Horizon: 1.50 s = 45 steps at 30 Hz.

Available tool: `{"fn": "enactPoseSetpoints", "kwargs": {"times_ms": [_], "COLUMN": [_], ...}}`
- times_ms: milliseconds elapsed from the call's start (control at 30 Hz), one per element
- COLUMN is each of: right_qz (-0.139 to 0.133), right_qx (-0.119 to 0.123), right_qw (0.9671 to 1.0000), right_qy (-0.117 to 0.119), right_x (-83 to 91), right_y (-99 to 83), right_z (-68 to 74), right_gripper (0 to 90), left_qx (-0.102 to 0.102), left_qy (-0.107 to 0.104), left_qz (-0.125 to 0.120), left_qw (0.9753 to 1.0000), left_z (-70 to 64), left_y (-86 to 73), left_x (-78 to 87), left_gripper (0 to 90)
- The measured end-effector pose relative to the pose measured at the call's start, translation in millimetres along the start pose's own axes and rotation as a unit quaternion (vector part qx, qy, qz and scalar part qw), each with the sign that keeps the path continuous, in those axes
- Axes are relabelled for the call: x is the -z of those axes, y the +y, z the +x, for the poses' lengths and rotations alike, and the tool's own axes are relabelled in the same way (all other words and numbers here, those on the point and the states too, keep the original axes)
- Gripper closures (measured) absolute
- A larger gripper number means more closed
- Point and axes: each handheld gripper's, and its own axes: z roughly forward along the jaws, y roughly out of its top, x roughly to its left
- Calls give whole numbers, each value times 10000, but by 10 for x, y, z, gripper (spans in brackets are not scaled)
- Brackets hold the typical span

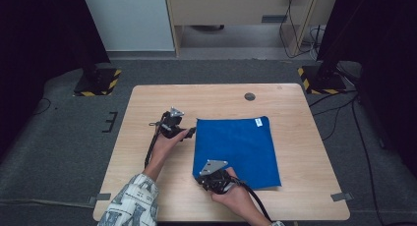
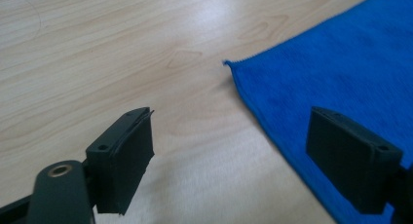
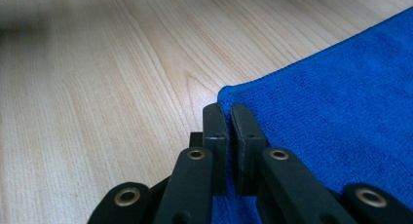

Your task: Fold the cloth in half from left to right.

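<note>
The right gripper [image 3: 229, 118] pinches the near-left corner of the blue microfibre cloth [image 3: 336, 102]; the left gripper [image 2: 229, 151] gapes wide, the far-left corner [image 2: 231, 64] just ahead. Push forward, straddle the hem, then close

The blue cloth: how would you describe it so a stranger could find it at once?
Start from the light wooden table. The blue cloth lies flat on its right half, with the right tongs shut on its near left corner. It is the one coloured thing there, with a small white tag at its far edge.
</note>
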Motion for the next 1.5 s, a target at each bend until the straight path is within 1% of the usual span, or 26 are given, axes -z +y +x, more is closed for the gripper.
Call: {"fn": "enactPoseSetpoints", "kwargs": {"times_ms": [33,100,133,167,200,233,267,300,333,400,467,500,533,567,600,667,733,800,867,933,1067,1133,1167,1200,1333,1500], "right_qz": [-19,-31,-41,-40,-30,-29,-29,-6,-4,-12,-8,-16,-10,-22,-39,-67,-74,-85,-107,-120,-167,-171,-186,-189,-189,-289], "right_qx": [-5,2,-14,-1,-1,-12,-12,-1,-4,-17,-6,-16,-10,-23,-23,-62,-79,-78,-131,-160,-196,-179,-182,-180,-168,-236], "right_qw": [10000,10000,10000,10000,10000,10000,10000,10000,10000,10000,10000,10000,10000,10000,10000,9999,9999,9999,9998,9997,9995,9996,9996,9996,9997,9993], "right_qy": [10,50,49,47,47,48,48,43,42,56,56,53,68,84,88,78,110,124,144,172,155,154,118,102,38,-91], "right_x": [3,15,15,14,13,13,13,12,13,17,25,27,34,39,42,44,51,62,74,84,110,123,145,151,181,255], "right_y": [6,14,15,14,11,10,10,12,16,24,29,29,29,28,26,23,22,24,27,31,42,42,34,29,14,18], "right_z": [7,22,33,40,45,49,49,55,55,57,57,58,55,51,47,43,41,32,19,9,1,-1,0,0,10,36], "right_gripper": [865,865,865,865,865,865,865,865,865,864,864,864,864,864,864,864,864,864,863,863,863,864,864,865,865,868], "left_qx": [-34,-23,-23,-52,-24,21,21,-77,-86,38,23,10,-29,20,55,-10,-75,-90,-126,-124,-135,-103,-42,-29,-99,-80], "left_qy": [31,13,13,33,38,17,17,80,141,96,142,125,158,167,123,115,57,23,-64,-125,-182,-187,-212,-216,-206,-191], "left_qz": [-47,-28,-28,-105,-194,-125,-125,16,26,-66,-185,-182,-148,-98,-66,44,68,112,144,212,365,374,341,317,275,42], "left_qw": [10000,10000,10000,9999,9998,9999,9999,9999,9999,9999,9997,9998,9998,9998,9999,9999,9999,9999,9998,9996,9991,9991,9992,9993,9994,9998], "left_z": [0,-2,-2,-19,-25,-22,-22,-27,-22,-11,-11,-14,-12,-10,-6,-17,-33,-52,-74,-90,-91,-87,-81,-89,-121,-145], "left_y": [18,65,65,95,99,110,110,131,142,157,155,150,144,143,140,146,155,172,174,177,187,188,193,197,223,315], "left_x": [-37,-110,-110,-175,-203,-237,-237,-306,-330,-366,-398,-419,-437,-453,-469,-502,-525,-526,-520,-501,-464,-462,-451,-445,-416,-285], "left_gripper": [176,208,210,215,238,252,252,253,260,285,326,349,362,372,397,424,456,494,534,595,777,855,877,881,886,889]}}
